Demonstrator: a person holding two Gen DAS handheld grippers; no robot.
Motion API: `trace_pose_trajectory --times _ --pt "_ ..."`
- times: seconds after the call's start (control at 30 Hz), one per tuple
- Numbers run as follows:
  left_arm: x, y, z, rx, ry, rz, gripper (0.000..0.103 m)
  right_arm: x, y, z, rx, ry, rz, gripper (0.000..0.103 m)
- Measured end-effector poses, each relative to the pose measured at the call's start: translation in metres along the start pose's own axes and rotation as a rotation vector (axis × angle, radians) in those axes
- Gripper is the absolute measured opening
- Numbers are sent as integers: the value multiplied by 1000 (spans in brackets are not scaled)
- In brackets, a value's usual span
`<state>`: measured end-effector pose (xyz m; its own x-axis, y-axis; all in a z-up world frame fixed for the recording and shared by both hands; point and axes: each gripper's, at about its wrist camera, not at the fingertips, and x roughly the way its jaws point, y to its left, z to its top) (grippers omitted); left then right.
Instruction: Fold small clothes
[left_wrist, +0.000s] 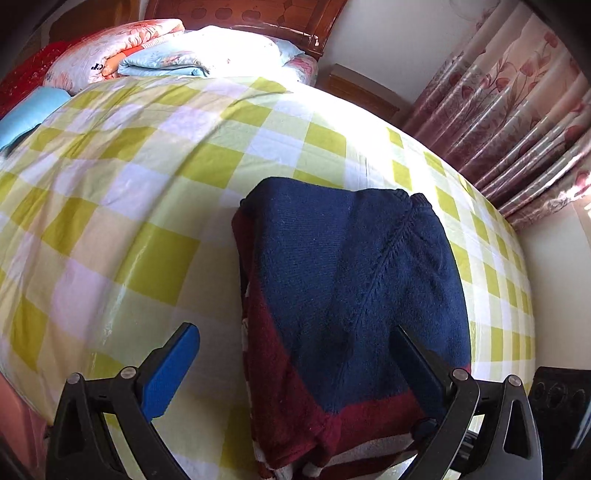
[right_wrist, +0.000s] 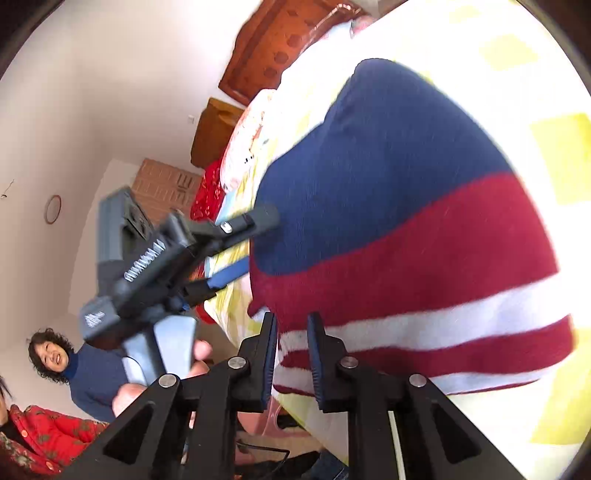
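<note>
A small knitted sweater (left_wrist: 354, 295), navy with dark red and white stripes, lies folded on the green-and-white checked bedspread (left_wrist: 147, 192). My left gripper (left_wrist: 299, 343) is open, its jaws wide apart astride the sweater's near edge; the right finger is partly hidden by the knit. In the right wrist view the sweater (right_wrist: 399, 229) fills the middle. My right gripper (right_wrist: 291, 325) has its jaws close together with a narrow gap, at the striped hem; nothing is clearly pinched. The left gripper (right_wrist: 243, 243) also shows there, at the sweater's side.
Folded quilts and pillows (left_wrist: 159, 51) lie by the wooden headboard (left_wrist: 258, 14). Flowered curtains (left_wrist: 517, 110) hang at the right. A bedside cabinet (left_wrist: 354, 88) stands past the bed. Two people (right_wrist: 81, 365) sit at the lower left of the right wrist view.
</note>
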<state>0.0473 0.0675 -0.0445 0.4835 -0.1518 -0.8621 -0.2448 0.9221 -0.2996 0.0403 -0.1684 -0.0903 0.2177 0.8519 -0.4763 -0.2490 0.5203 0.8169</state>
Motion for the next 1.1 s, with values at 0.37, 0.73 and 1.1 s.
trace_pose_trajectory --times 0.37,0.73,1.1 --pt "47 -1 40 -44 65 162 103 42 1 139 14 2 -184 19" --pt "26 10 36 -22 68 89 103 -6 -25 116 32 2 -152 22" --pt "16 9 -29 26 33 125 103 -31 -17 25 -54 73 -221 21"
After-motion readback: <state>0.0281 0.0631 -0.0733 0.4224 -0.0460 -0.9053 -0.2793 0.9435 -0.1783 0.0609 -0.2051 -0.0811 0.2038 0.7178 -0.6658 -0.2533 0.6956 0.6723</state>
